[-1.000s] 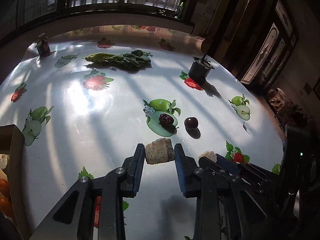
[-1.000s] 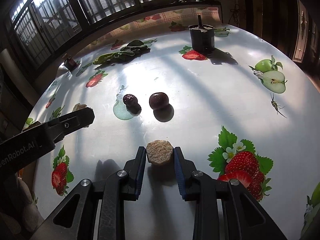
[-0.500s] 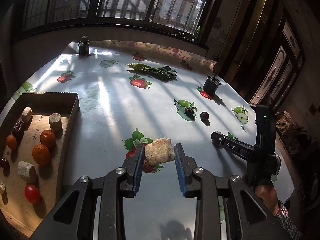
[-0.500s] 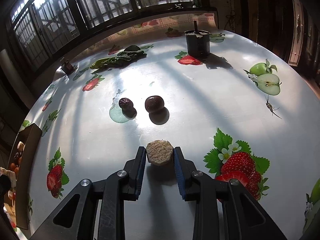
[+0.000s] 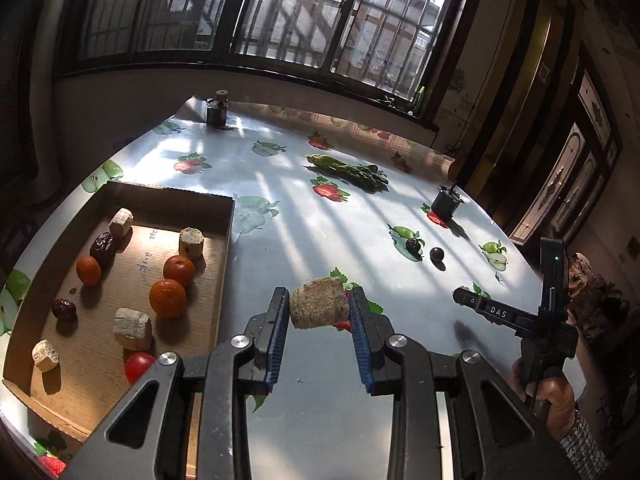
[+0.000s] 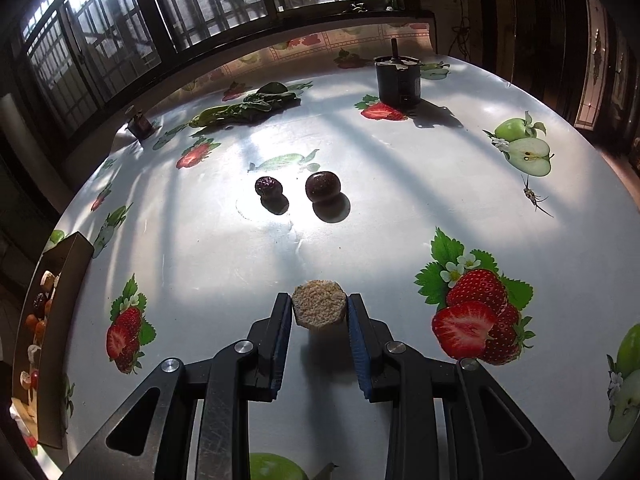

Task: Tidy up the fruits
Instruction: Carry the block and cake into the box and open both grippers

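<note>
Left wrist view sets it up: the surface [image 5: 304,216], in its fruit-print cover, runs wide and bright, and the cardboard tray [image 5: 224,248] sits on its left side, already carrying oranges, dates, a tomato and several pale chunks. That tray lies to the left of the left claw [image 5: 319,316] and just beside it, so the left is plainly the nearer hand for a drop-off. The left claw is clenched on a beige fibrous chunk [image 5: 318,306], held clear above the surface with its long axis running across from pad to pad.

Over on the right wrist view, the right claw [image 6: 319,314] is grasping a second chunk [image 6: 319,308], its cut octagonal face turned up toward the lens, low over the surface; whether it touches I cannot tell. From here the tray is only a sliver at the far left edge [image 6: 68,264], well apart. Ahead of this claw, two dark fruits [image 6: 322,186] wait side by side on the surface, untouched.

My read: the left carries leftward first and the right follows.
</note>
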`<state>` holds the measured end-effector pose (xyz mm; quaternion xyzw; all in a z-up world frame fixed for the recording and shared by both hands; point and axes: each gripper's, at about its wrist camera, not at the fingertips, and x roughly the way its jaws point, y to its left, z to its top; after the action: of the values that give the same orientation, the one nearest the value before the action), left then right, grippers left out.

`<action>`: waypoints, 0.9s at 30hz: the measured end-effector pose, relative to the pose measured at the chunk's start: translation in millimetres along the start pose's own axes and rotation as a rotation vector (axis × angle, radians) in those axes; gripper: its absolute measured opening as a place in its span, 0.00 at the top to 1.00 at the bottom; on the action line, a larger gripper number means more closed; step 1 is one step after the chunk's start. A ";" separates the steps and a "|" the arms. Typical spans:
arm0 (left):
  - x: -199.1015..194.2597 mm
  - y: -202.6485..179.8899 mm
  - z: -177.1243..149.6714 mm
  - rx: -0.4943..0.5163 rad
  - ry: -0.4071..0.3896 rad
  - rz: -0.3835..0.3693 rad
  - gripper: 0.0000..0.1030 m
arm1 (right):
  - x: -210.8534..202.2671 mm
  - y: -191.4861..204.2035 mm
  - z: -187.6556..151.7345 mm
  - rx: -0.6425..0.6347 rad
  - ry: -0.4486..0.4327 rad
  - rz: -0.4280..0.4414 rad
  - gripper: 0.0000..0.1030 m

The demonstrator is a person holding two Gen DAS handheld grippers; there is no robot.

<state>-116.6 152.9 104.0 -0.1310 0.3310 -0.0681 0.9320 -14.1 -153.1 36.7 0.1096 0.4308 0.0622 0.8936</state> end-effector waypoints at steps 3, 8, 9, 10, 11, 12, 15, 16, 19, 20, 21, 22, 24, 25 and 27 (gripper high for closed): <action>-12.5 22.1 -0.6 -0.025 -0.018 0.037 0.72 | -25.2 34.4 -0.4 -0.054 -0.038 0.082 0.71; -28.9 70.6 -5.6 -0.096 -0.036 0.114 0.72 | -41.4 114.7 -7.1 -0.179 -0.036 0.232 0.71; -30.5 81.6 -6.2 -0.115 -0.032 0.134 0.72 | -41.3 133.1 -10.6 -0.210 -0.026 0.262 0.71; -31.9 92.7 -7.5 -0.134 -0.027 0.153 0.72 | -40.6 150.5 -15.1 -0.239 -0.014 0.287 0.71; -32.7 102.5 -8.7 -0.149 -0.021 0.173 0.72 | -39.2 168.2 -20.6 -0.268 0.000 0.312 0.70; -33.4 113.8 -10.7 -0.164 -0.009 0.202 0.72 | -38.0 185.7 -27.7 -0.300 0.012 0.334 0.70; -33.1 143.6 -16.7 -0.216 0.022 0.251 0.72 | -32.4 232.3 -51.0 -0.391 0.045 0.376 0.70; -32.2 151.3 -18.3 -0.229 0.035 0.263 0.72 | -30.4 244.6 -57.5 -0.416 0.053 0.383 0.70; -30.2 164.6 -25.3 -0.245 0.062 0.270 0.72 | -22.2 278.6 -79.7 -0.500 0.088 0.404 0.70; -29.7 166.4 -27.5 -0.242 0.068 0.271 0.72 | -20.7 287.9 -86.4 -0.528 0.093 0.405 0.70; -28.8 167.2 -30.0 -0.236 0.074 0.271 0.72 | -20.0 297.4 -93.6 -0.560 0.096 0.404 0.70; -27.2 168.3 -31.5 -0.231 0.079 0.272 0.72 | -18.8 304.6 -99.8 -0.590 0.100 0.404 0.70; -23.4 171.0 -34.0 -0.230 0.088 0.272 0.72 | -16.6 316.2 -112.2 -0.644 0.111 0.397 0.70; -21.2 173.0 -35.0 -0.235 0.093 0.269 0.71 | -15.7 321.0 -117.9 -0.666 0.112 0.389 0.70; -16.7 176.6 -36.9 -0.248 0.107 0.266 0.72 | -13.4 326.9 -127.1 -0.700 0.115 0.370 0.70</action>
<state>-145.8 318.0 35.4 -0.1962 0.4003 0.0903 0.8906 -127.5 178.7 51.5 -0.1294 0.4058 0.3713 0.8251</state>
